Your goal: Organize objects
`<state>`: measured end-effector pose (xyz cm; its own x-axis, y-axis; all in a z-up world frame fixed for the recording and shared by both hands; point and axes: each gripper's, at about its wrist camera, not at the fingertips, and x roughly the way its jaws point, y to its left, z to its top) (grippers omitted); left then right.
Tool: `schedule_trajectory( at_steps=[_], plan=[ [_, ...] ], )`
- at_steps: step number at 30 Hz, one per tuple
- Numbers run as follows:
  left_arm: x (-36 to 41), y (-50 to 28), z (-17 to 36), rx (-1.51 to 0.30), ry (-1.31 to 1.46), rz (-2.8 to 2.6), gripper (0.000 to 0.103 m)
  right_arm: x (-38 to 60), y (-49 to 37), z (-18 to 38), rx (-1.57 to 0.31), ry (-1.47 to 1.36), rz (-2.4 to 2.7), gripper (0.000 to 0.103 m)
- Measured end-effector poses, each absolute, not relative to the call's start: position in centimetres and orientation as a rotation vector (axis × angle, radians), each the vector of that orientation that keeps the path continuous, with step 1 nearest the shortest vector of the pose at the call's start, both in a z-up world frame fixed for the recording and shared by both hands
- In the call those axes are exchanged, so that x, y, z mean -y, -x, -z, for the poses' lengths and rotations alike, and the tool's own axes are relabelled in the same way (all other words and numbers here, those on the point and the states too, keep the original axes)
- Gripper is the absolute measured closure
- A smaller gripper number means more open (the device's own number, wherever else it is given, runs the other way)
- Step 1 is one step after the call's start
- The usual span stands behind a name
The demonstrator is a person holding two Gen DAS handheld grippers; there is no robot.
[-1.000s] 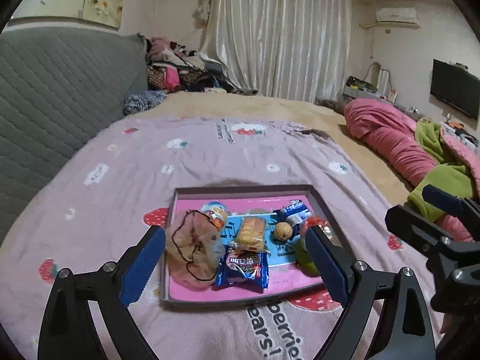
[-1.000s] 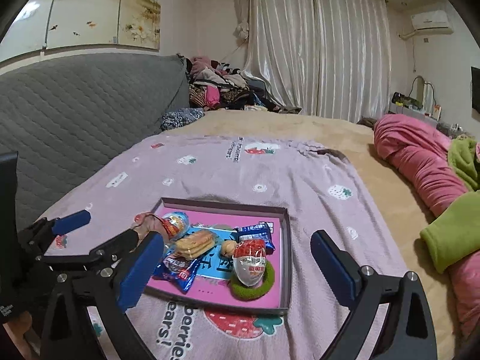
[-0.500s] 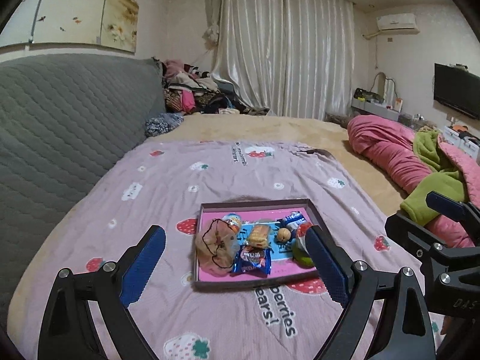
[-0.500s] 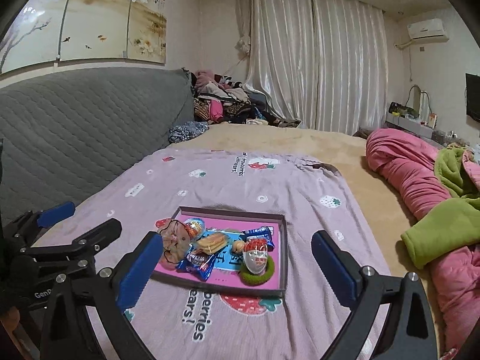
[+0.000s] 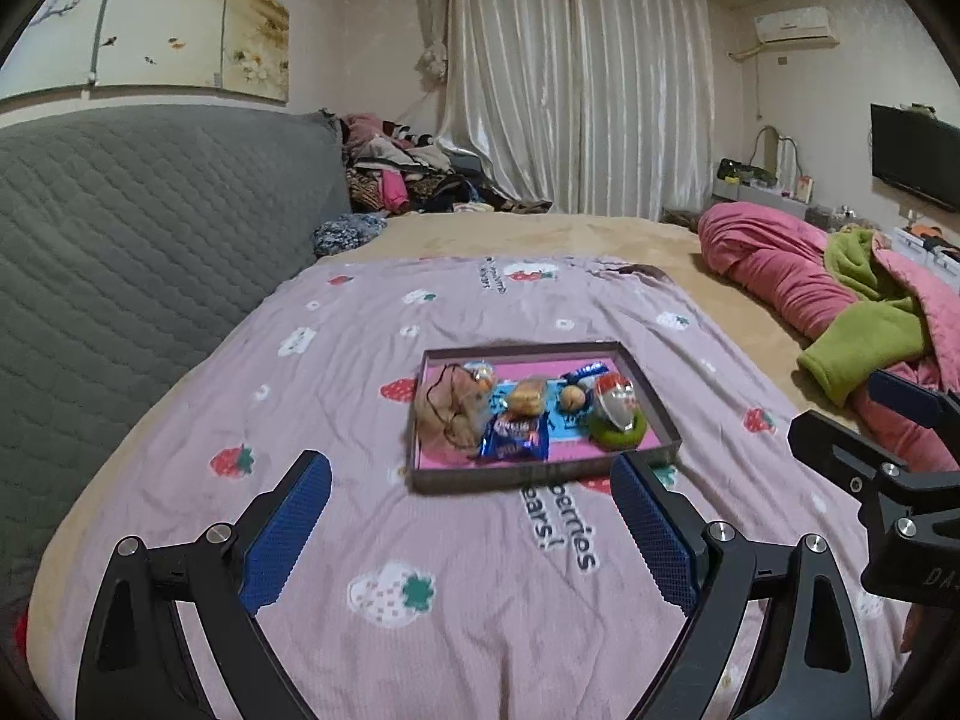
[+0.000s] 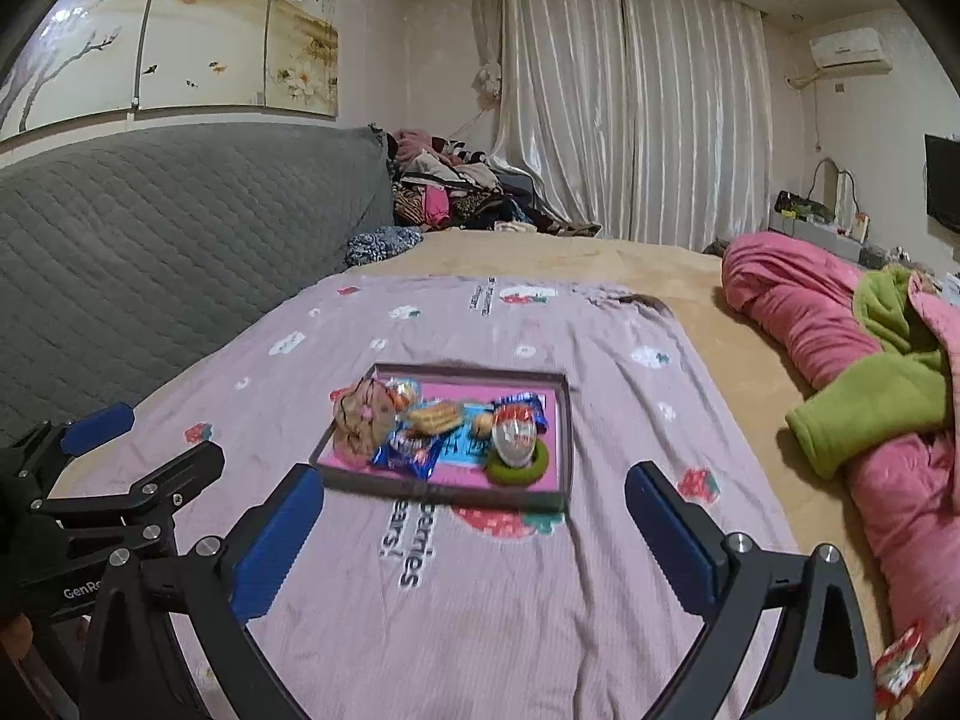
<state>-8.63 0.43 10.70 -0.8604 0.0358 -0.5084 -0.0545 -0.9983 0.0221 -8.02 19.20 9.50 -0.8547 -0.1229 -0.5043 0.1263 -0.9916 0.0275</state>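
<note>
A shallow tray [image 5: 654,405] [image 6: 561,438] with a pink floor lies on the mauve strawberry bedspread. It holds a beige drawstring pouch [image 5: 447,411] [image 6: 362,417], a blue snack packet [image 5: 515,437] [image 6: 411,450], a wrapped bun [image 5: 526,394] [image 6: 437,417], a small round nut [image 5: 572,399], a clear egg-shaped capsule [image 5: 618,399] [image 6: 513,431] on a green ring [image 5: 617,433] [image 6: 519,468]. My left gripper [image 5: 471,486] is open, well short of the tray. My right gripper [image 6: 474,495] is open too, holding nothing, near the tray's front edge.
A grey quilted headboard [image 5: 120,240] runs along the left. Pink and green bedding [image 5: 840,312] is heaped at the right. A clothes pile [image 5: 414,174] sits by the curtains. A red wrapper [image 6: 897,663] lies at the bed's lower right edge. Bare bedspread [image 5: 468,570] lies between me and the tray.
Both grippers have pulled back and up from the tray, which now looks smaller and farther off. Both stay open and the tray's contents are unmoved.
</note>
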Motion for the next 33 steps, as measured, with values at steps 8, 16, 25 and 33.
schedule_trajectory(
  at_steps=[8,16,25,33],
  plan=[
    [-0.8,5.2,-7.2,-0.068,0.864,-2.963,0.008,-19.0,5.5,-5.5,-0.010,-0.897,2.869,0.001],
    [-0.7,3.6,-3.7,0.002,0.903,-2.931,0.008,-19.4,4.0,-2.7,0.024,-0.910,2.864,0.001],
    [-0.9,4.0,-2.4,-0.035,0.880,-2.949,0.008,-19.4,4.1,-0.8,0.020,-0.915,2.869,0.001],
    [-0.1,6.5,-1.3,0.009,0.913,-2.956,0.008,-19.4,5.6,0.3,0.004,-0.907,2.875,0.001]
  ],
)
